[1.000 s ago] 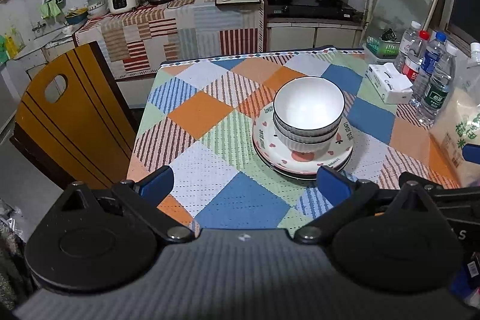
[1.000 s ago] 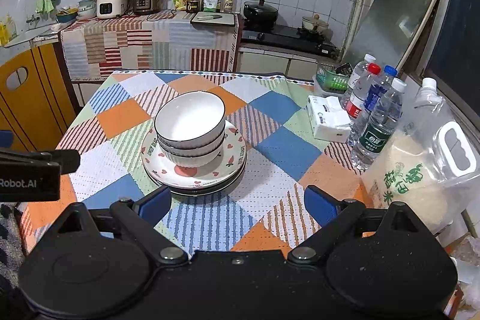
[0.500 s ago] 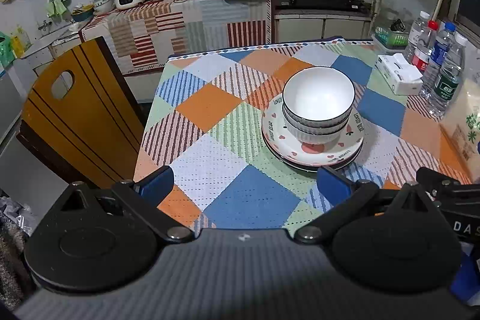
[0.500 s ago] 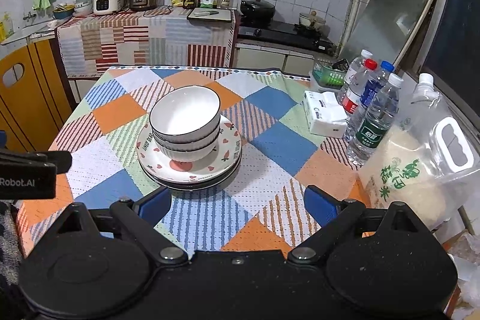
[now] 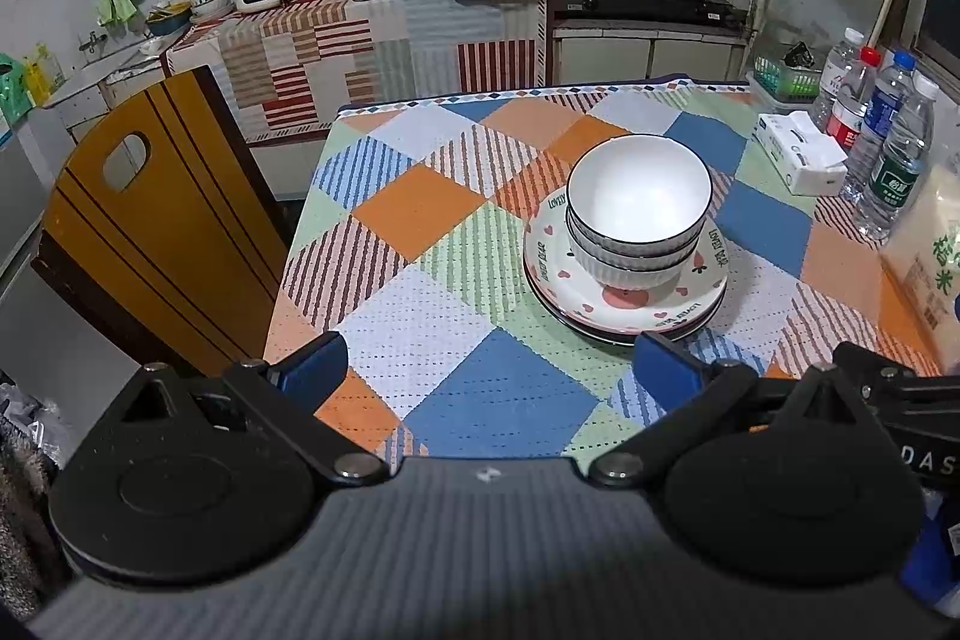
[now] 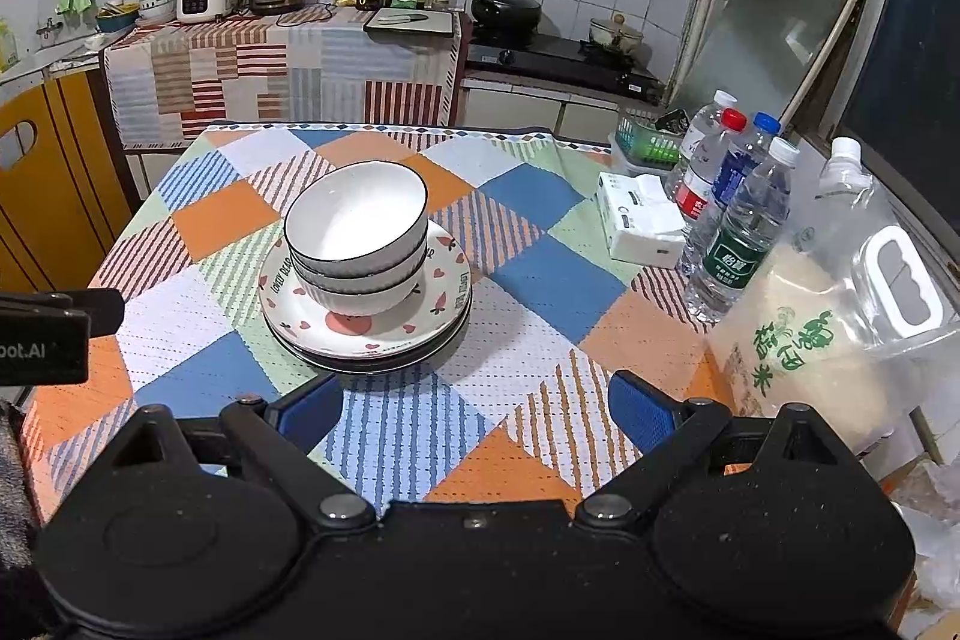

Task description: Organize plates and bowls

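Note:
White ribbed bowls with dark rims are nested in a stack on top of stacked plates; the top plate is white with pink hearts. The stack stands on a table with a checked cloth. My left gripper hangs open over the near table edge, short of the plates, with nothing between its blue pads. My right gripper is open too, just in front and to the right of the stack, holding nothing.
Along the table's right side stand water bottles, a tissue pack, a green basket and a rice bag. A wooden chair stands at the table's left. A kitchen counter with appliances runs behind.
Both grippers have drawn back slightly from the table, so the stack looks a little farther away. The bowls and plates have not moved. Both grippers stay open.

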### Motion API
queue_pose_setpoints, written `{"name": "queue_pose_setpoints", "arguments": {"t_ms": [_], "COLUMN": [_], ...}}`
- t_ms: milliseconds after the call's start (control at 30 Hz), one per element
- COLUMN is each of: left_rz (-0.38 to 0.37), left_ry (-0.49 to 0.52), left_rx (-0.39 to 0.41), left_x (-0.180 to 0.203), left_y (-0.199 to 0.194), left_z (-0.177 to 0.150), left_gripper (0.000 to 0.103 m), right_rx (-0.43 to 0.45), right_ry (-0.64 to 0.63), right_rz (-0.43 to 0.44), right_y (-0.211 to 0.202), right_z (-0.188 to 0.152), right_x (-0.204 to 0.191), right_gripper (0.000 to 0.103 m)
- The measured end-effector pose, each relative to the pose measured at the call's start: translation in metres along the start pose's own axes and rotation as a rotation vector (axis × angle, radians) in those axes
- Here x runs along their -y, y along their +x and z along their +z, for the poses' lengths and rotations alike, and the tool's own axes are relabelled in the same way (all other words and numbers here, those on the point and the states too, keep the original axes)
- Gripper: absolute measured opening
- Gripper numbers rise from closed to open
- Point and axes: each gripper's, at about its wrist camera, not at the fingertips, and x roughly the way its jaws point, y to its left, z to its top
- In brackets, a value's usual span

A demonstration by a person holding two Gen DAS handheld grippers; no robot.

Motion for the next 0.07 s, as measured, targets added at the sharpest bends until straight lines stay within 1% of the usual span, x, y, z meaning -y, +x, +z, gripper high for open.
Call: {"name": "queue_pose_setpoints", "arguments": {"t_ms": [67], "left_rz": [-0.012], "left_ry": [0.008], "left_rx": [-0.014], "left_x": [0.0], "left_y": [0.001], "left_z": [0.0006], "left_gripper": [0.103], "right_rx": [0.002], "right_ry": [-0.002], "right_rz": [-0.001], "right_y": [-0.0004], "right_z": [0.0003], "right_x": [0.0], "right_gripper": [0.097]}}
